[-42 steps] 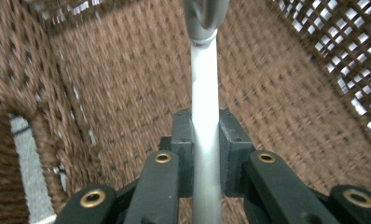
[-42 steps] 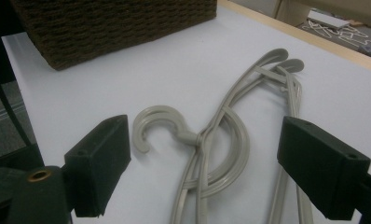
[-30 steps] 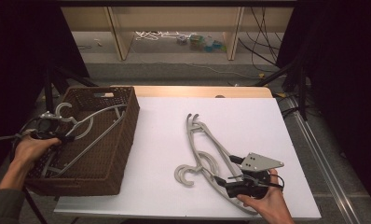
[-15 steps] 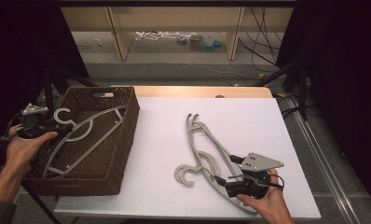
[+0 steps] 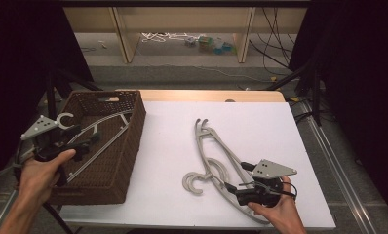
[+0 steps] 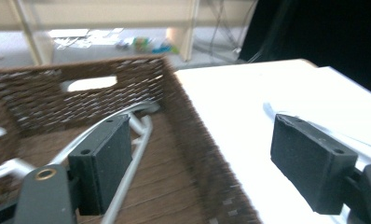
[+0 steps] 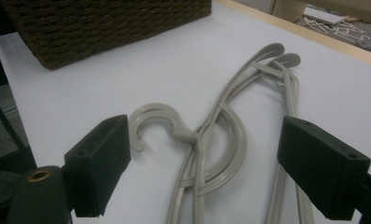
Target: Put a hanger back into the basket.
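Observation:
A grey plastic hanger (image 5: pixel 102 127) lies in the brown wicker basket (image 5: pixel 126 146) at the table's left, its hook at the basket's left wall. My left gripper (image 5: pixel 87 141) hovers above the basket's near-left part. Its jaws have just been opening and stand open with nothing between them; in the left gripper view (image 6: pixel 204 158) the hanger (image 6: pixel 139 135) lies beyond on the basket (image 6: pixel 193 140) floor. Two or three more grey hangers (image 5: pixel 211 156) lie tangled on the white table. My right gripper (image 5: pixel 237 176) rests open at their near end, its jaws either side of the hangers (image 7: pixel 211 140), not pressing.
The white tabletop (image 5: pixel 260 117) has free room behind and to the right of the hangers. A wooden strip (image 5: pixel 206 95) runs along the far edge. Beyond it stands a low shelf with cables on the floor. Dark stands flank the table.
My left gripper has opened, let go of the hanger in the basket and lifted off it. The hanger stays in the basket. My right gripper has not moved.

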Available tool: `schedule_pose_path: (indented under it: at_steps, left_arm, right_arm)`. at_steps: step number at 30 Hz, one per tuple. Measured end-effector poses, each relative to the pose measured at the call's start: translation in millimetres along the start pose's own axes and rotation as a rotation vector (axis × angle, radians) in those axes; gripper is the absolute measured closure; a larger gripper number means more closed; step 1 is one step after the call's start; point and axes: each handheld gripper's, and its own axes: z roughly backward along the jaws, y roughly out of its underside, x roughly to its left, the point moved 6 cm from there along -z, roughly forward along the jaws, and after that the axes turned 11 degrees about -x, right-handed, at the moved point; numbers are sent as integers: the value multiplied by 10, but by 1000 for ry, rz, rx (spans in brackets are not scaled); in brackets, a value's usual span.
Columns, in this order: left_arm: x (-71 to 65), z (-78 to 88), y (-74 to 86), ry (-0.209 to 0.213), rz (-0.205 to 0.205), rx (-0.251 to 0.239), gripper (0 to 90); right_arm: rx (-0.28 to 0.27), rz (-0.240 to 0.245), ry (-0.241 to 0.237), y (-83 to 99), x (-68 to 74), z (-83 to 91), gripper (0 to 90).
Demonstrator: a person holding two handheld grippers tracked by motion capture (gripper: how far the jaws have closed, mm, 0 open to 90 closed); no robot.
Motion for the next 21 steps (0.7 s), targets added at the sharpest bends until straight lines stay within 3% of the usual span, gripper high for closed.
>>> schedule_pose_path:
  at_steps: [5,10,13,18,21]
  left_arm:
    - [-350,-23,88,74,-6,-54,188]
    - [-672,-89,276,158,-31,-68,170]
    - [-809,-112,340,172,-84,-82,168]
    - [-993,-125,420,208,-122,-118,161]
    - [-1078,-150,523,238,-122,-123,161]
  right_arm:
    - [-22,-3,19,2,-27,3,181]
    - [-43,-21,27,2,-44,1,180]
    - [-55,-33,31,-1,-59,2,175]
    - [-82,-45,38,-23,-70,-2,169]
    - [-99,-49,36,-38,-72,-5,168]
